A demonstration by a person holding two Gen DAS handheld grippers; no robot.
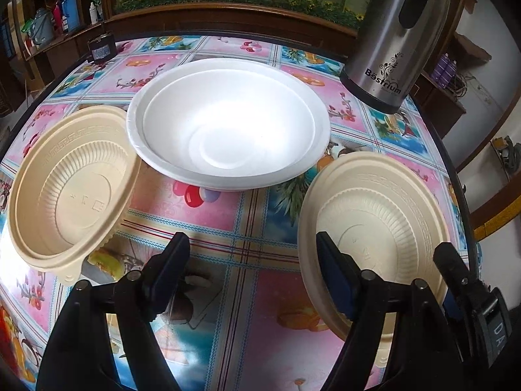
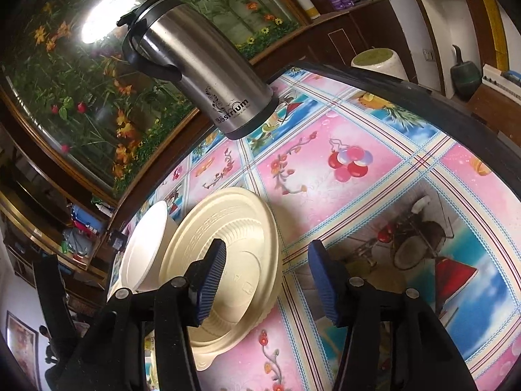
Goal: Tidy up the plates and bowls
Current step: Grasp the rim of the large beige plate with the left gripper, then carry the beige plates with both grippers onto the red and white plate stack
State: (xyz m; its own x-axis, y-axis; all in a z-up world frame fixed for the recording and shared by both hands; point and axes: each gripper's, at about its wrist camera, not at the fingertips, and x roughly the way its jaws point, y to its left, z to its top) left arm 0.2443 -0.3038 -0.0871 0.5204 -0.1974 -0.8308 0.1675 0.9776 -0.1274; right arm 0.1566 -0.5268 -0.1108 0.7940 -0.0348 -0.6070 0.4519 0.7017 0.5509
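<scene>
Both handheld two-finger tools stood with jaws apart and nothing between the pads: the left gripper [image 1: 252, 273] over bare tablecloth, the right gripper [image 2: 267, 280] with its left pad above the near beige dish.

Little of the sorting looked done. A white foam bowl [image 1: 228, 123] already sat nested in a white foam plate [image 1: 320, 137] at the middle of the patterned plastic tablecloth [image 1: 208, 215]. Two beige ribbed plastic bowls lay loose: the left beige bowl [image 1: 65, 189] tilted, its far rim against the white plate, and the right beige bowl [image 1: 384, 218] just beside the plate's other side. Stacking those two seemed to remain.

Each tool pointed downward at the table, the left more steeply. A steel thermos [image 2: 202, 75] stood well apart at the far edge.
</scene>
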